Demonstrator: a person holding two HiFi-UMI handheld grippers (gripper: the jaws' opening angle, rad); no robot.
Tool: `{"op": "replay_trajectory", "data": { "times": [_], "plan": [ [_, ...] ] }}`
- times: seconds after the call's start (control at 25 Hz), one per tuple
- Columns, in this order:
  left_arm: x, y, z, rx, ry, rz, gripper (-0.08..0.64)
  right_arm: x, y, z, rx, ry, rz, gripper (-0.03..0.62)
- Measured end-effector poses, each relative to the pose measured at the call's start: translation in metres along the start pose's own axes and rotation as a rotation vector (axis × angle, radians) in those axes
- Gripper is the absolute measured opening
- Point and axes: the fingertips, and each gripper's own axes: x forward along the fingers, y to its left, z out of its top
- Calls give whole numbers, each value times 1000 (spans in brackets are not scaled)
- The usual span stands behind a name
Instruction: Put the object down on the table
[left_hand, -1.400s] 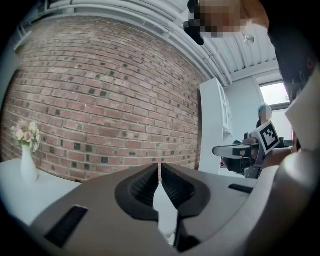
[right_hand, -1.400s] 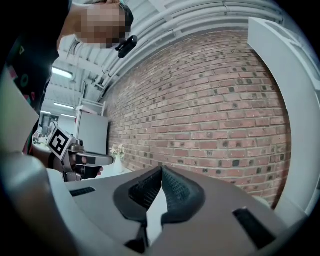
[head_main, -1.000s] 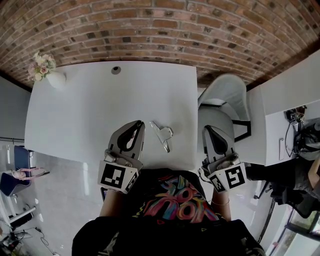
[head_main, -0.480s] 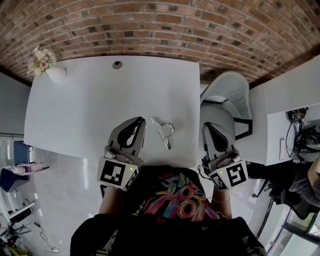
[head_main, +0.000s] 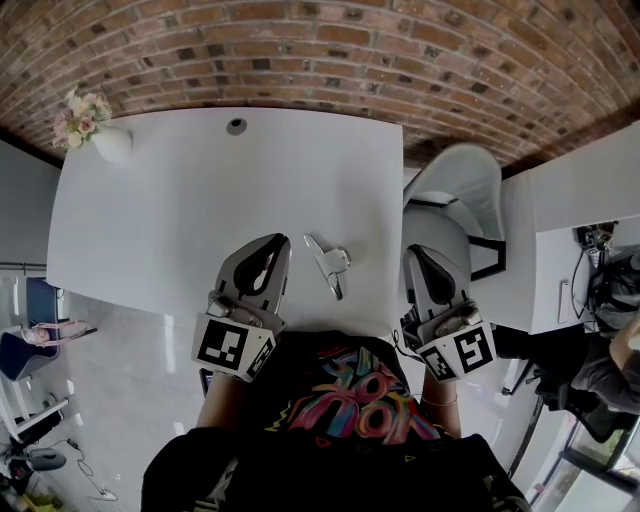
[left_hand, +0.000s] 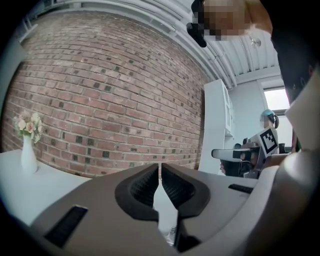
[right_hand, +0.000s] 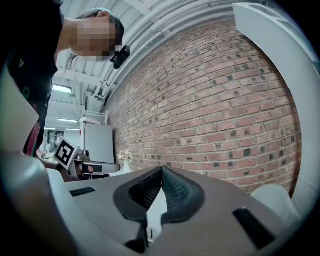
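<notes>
Lying on the desk (head_main: 180, 200), near its near edge and toward the right side: the object, a small shiny metal clip (head_main: 328, 263) with a thin arm pointing at the near edge. Nothing touches it.

Left gripper (head_main: 280, 242) sits over the near edge of the desk, just left of the metal clip, tips pointing toward the far edge. In the left gripper view (left_hand: 160, 170) the jaws are together, only a hairline slit between the ribbed pads, nothing between them.

Right gripper (head_main: 413, 255) is off the desk's right edge, over the seat of a white chair (head_main: 460, 190), level with the metal clip but apart from it. In the right gripper view (right_hand: 161, 172) the jaw tips meet, and nothing is held.

So the metal clip lies between the two grippers, closer to the left one.

Other items: white vase (head_main: 105, 145) with pale flowers at the far left corner of the desk, small dark round spot (head_main: 236, 126) at the middle of the far edge. Brick wall (head_main: 320, 50) runs behind the desk.
</notes>
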Motion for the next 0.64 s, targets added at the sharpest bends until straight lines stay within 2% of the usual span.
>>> {"op": "replay_trajectory", "data": {
  "times": [0.64],
  "plan": [
    [5, 4, -2, 0, 14, -8, 37, 10, 3, 3, 54, -18, 34, 15]
  ]
}}
